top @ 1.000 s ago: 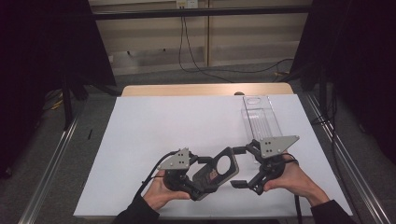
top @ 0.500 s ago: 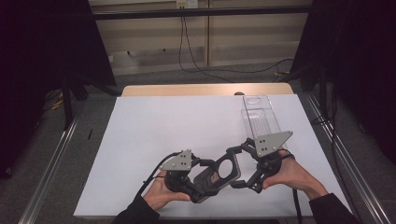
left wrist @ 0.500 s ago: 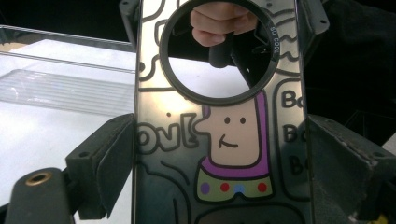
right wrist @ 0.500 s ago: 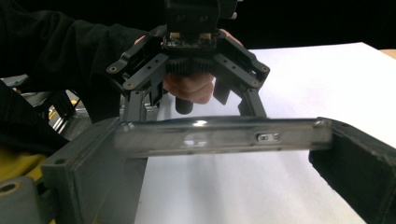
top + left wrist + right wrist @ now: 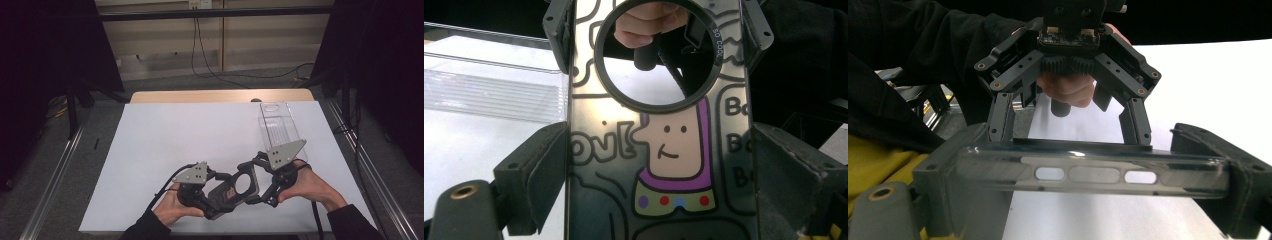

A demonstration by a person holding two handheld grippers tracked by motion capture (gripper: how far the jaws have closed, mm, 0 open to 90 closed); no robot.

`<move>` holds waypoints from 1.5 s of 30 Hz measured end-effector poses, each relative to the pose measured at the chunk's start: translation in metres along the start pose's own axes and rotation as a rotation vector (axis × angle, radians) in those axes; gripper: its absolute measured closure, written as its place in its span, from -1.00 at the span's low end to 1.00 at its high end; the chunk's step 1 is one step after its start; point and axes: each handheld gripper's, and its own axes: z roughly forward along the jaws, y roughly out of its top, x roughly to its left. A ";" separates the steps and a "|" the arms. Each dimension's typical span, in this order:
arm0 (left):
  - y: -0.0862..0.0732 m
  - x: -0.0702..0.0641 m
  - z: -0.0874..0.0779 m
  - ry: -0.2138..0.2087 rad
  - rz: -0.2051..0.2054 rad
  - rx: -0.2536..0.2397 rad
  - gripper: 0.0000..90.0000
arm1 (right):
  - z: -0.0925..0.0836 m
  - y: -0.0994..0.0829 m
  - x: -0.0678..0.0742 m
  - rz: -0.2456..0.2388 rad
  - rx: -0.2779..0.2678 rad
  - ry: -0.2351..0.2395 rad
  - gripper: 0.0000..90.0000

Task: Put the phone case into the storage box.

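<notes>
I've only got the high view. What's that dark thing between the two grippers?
Observer: A phone case. The left gripper view shows a cartoon figure printed on it, below a round hole.
Operator: Is the left gripper gripping it?
Observer: Yes. The left gripper has its jaws pressed on the case's two long sides.
Operator: And the right one?
Observer: The right gripper clamps the case edge-on, with slots visible along that edge.
</notes>
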 end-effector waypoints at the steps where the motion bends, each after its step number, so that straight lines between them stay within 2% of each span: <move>1: 0.000 0.000 0.000 0.002 0.004 0.001 -0.73 | 0.000 0.000 0.000 -0.005 0.003 0.004 -0.78; 6: 0.000 0.000 0.000 0.015 0.013 -0.003 -0.73 | 0.000 -0.001 -0.001 -0.010 -0.001 0.001 -0.76; 10: -0.001 0.000 0.002 0.029 0.029 0.014 -0.73 | 0.001 -0.001 0.000 -0.015 0.017 -0.006 -0.75; 13: -0.002 0.000 0.003 0.042 0.022 0.008 -0.73 | 0.001 -0.001 0.000 -0.003 0.026 -0.016 -0.75; 15: -0.002 0.001 0.003 0.041 0.011 0.002 -0.74 | 0.001 0.000 0.000 0.002 0.029 -0.023 -0.74; 17: -0.003 0.002 0.004 0.040 -0.018 -0.010 -0.75 | 0.001 0.001 -0.001 0.018 0.027 -0.027 -0.74; 20: -0.002 0.002 0.003 0.052 -0.033 -0.018 -0.77 | 0.000 0.001 -0.001 0.030 0.025 -0.031 -0.74; 23: -0.002 0.003 0.001 0.058 -0.061 -0.024 -0.82 | 0.001 0.003 0.001 0.010 0.035 -0.054 -0.74; 26: -0.002 0.004 -0.002 0.069 -0.090 -0.026 -0.90 | -0.001 0.003 0.000 0.018 0.048 -0.069 -0.73; 28: -0.002 0.004 -0.006 0.089 -0.083 -0.027 -0.92 | -0.004 0.003 0.000 0.025 0.046 -0.081 -0.73; 32: -0.002 0.004 -0.011 0.101 -0.082 -0.032 -0.94 | -0.011 0.004 0.000 0.046 0.036 -0.101 -0.73; 33: -0.002 0.003 -0.012 0.109 -0.074 -0.026 -0.94 | -0.012 0.004 0.000 0.050 0.036 -0.109 -0.73; 36: -0.002 -0.001 -0.015 0.191 -0.030 -0.002 -0.94 | -0.016 0.004 0.000 0.075 0.043 -0.136 -0.73; 37: -0.002 -0.002 -0.016 0.221 -0.033 -0.013 -0.94 | -0.017 0.004 -0.001 0.084 0.043 -0.153 -0.73; 39: -0.003 -0.002 -0.019 0.237 -0.058 -0.021 -0.94 | -0.021 0.005 -0.002 0.099 0.015 -0.169 -0.73; 41: -0.004 -0.002 -0.024 0.267 -0.050 -0.030 -0.95 | -0.024 0.005 -0.002 0.112 0.005 -0.191 -0.73; 43: -0.005 -0.002 -0.029 0.344 -0.051 -0.028 -0.94 | -0.026 0.005 -0.003 0.121 0.004 -0.207 -0.73; 45: -0.007 -0.001 -0.035 0.368 -0.052 -0.036 -0.93 | -0.027 0.005 -0.003 0.130 0.010 -0.215 -0.73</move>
